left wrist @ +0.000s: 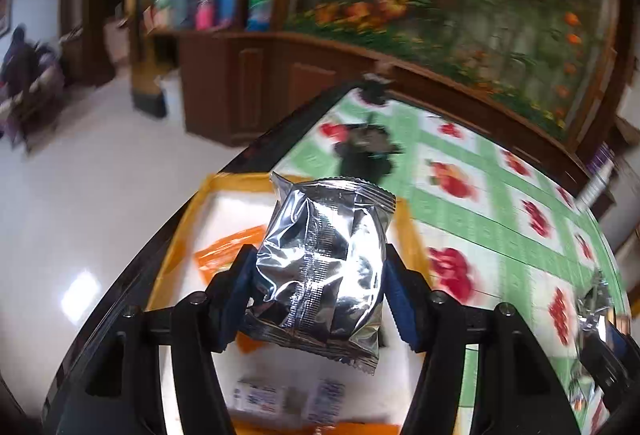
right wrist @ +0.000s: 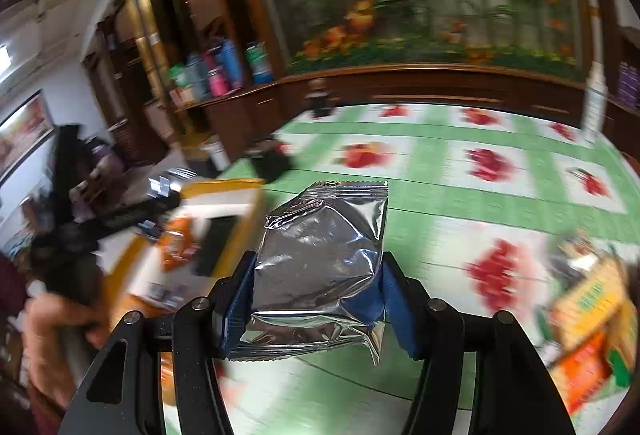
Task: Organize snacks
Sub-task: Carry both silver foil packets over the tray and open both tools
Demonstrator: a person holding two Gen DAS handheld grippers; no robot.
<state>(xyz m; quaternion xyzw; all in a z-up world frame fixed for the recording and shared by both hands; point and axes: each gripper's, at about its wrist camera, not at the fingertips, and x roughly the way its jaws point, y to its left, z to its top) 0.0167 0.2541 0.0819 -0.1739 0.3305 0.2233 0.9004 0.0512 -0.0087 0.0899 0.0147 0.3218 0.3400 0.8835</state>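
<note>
With an orange packet (left wrist: 226, 249) already lying in the yellow-rimmed tray (left wrist: 176, 247) on the table (left wrist: 492, 219), each hand-held gripper, left (left wrist: 318, 277) and right (right wrist: 316, 283), pinched a silver packet (left wrist: 320, 259) (right wrist: 320, 267) in the air, so sorting seemed only partly done.

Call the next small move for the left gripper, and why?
Probably lower and open. The left gripper is shut on a silver packet, which hangs over the yellow-rimmed tray where an orange packet already lies. The right gripper grips its own silver pouch above the tablecloth, so it goes after.
</note>
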